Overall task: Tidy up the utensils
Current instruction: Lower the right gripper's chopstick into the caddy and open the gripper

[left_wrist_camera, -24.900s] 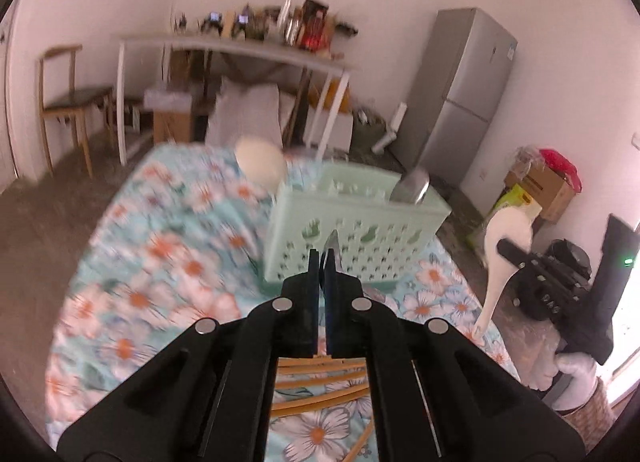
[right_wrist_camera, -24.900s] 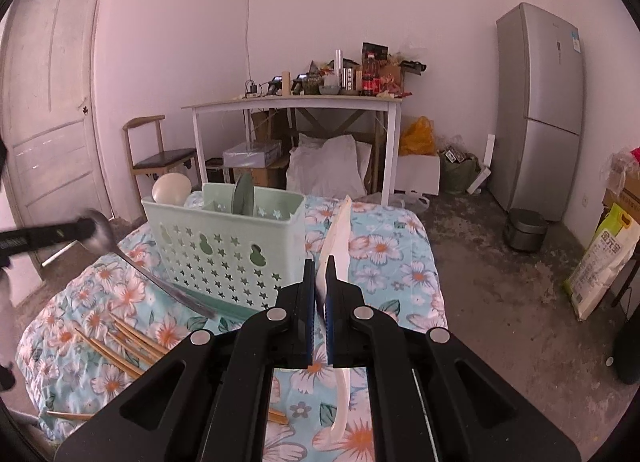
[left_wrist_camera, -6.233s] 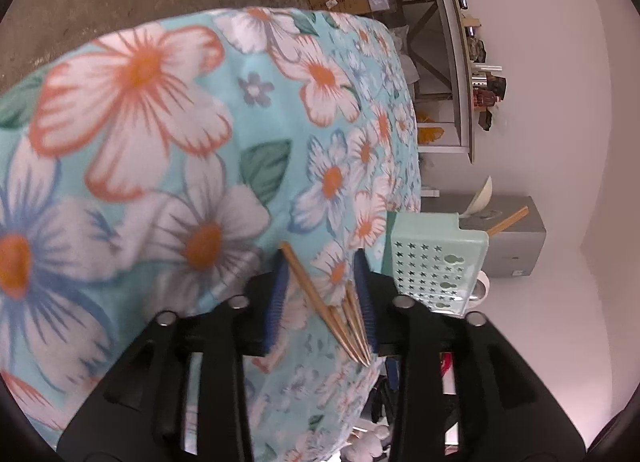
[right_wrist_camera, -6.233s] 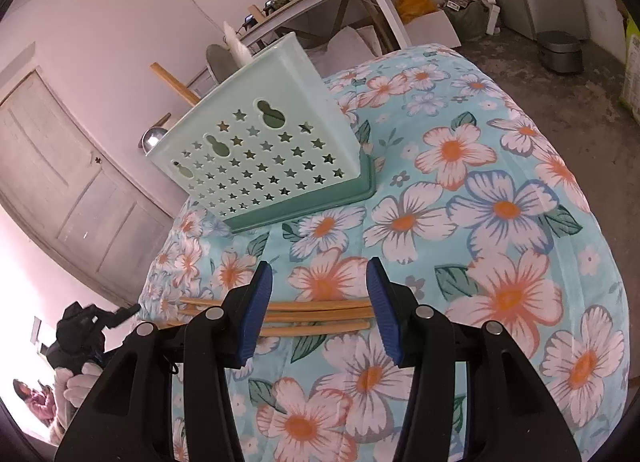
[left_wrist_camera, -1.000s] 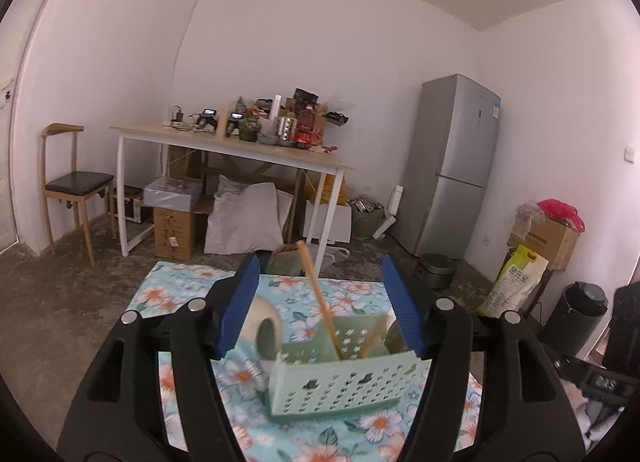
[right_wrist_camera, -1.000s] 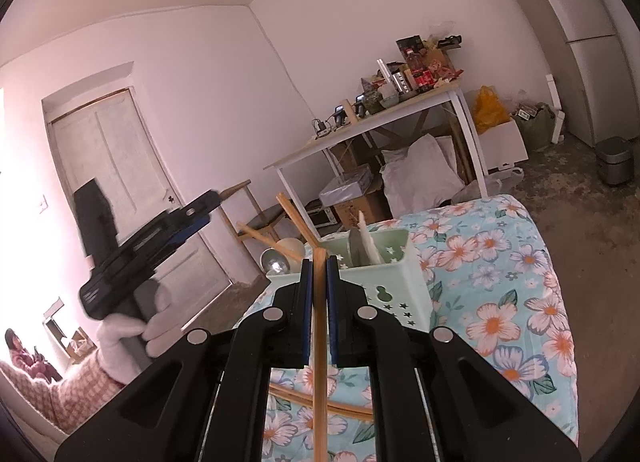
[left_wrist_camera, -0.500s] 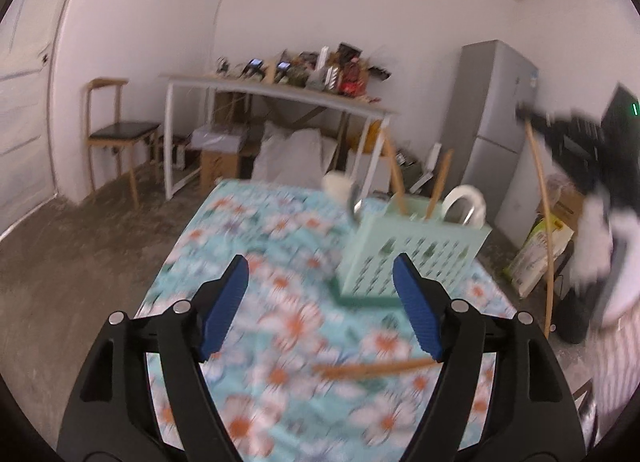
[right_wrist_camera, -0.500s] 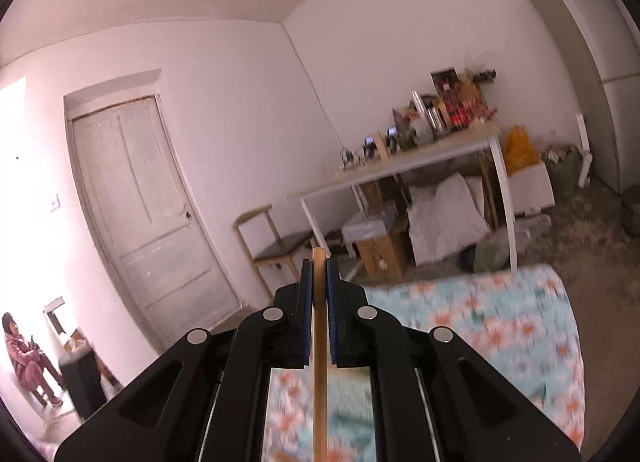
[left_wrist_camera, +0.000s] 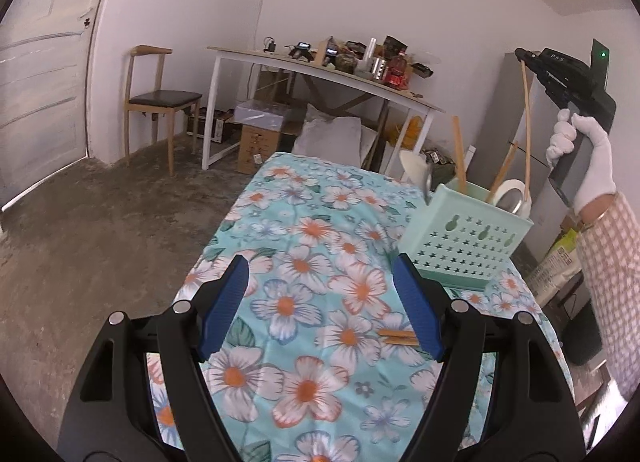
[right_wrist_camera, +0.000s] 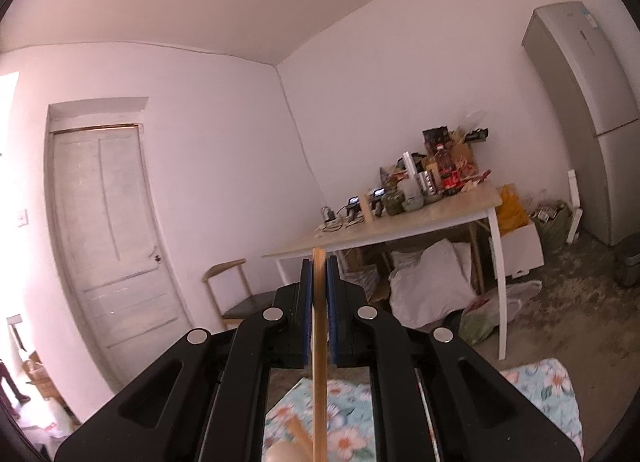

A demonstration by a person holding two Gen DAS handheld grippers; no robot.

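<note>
My left gripper point(left_wrist_camera: 320, 302) stands open over the floral tablecloth point(left_wrist_camera: 304, 246), nothing between its blue pads. Two wooden chopsticks point(left_wrist_camera: 396, 336) lie on the cloth just inside its right pad. A mint-green perforated basket point(left_wrist_camera: 464, 242) stands at the right, holding a white spoon point(left_wrist_camera: 414, 171), a metal ladle, a white scoop and wooden sticks. Above it a white-gloved hand point(left_wrist_camera: 580, 165) holds my right gripper point(left_wrist_camera: 522, 55), shut on one chopstick point(left_wrist_camera: 527, 121) that hangs down with its lower end at the basket's opening. In the right wrist view the gripper point(right_wrist_camera: 319, 266) clamps that chopstick point(right_wrist_camera: 320, 374) upright.
A white table point(left_wrist_camera: 320, 69) crowded with bottles and gadgets stands by the back wall, boxes and sacks under it. A wooden chair point(left_wrist_camera: 160, 97) is at the left, a door point(right_wrist_camera: 108, 246) beyond it. A grey fridge point(right_wrist_camera: 584, 109) is at the right. Bare concrete floor surrounds the clothed table.
The left gripper sank and swung left, and its jaws widened; the basket now lies at its right. The right gripper rose with the chopstick, and the basket dropped out of its view.
</note>
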